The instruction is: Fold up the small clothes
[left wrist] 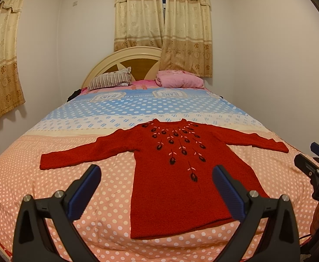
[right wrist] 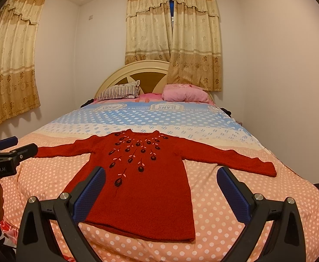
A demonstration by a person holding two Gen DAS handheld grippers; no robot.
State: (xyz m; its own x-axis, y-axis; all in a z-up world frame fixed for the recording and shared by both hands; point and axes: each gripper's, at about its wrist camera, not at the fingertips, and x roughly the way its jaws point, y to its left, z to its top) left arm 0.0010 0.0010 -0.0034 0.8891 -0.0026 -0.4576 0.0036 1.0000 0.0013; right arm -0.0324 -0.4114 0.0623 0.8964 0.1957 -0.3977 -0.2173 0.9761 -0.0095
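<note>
A small red knitted sweater (left wrist: 170, 174) with dark embroidered flowers lies flat and face up on the bed, sleeves spread wide, hem toward me; it also shows in the right wrist view (right wrist: 144, 185). My left gripper (left wrist: 157, 172) is open and empty, held above the hem on the sweater's left side. My right gripper (right wrist: 161, 174) is open and empty, held above the hem on the sweater's right side. The right gripper also shows at the right edge of the left wrist view (left wrist: 312, 159), and the left gripper at the left edge of the right wrist view (right wrist: 13, 148).
The bed has a polka-dot cover (left wrist: 72, 185), peach near me and blue farther back. A striped pillow (left wrist: 110, 79) and a pink pillow (left wrist: 179, 79) lie by the headboard (left wrist: 124, 61). Curtains (left wrist: 163, 26) hang behind. White walls stand close on both sides.
</note>
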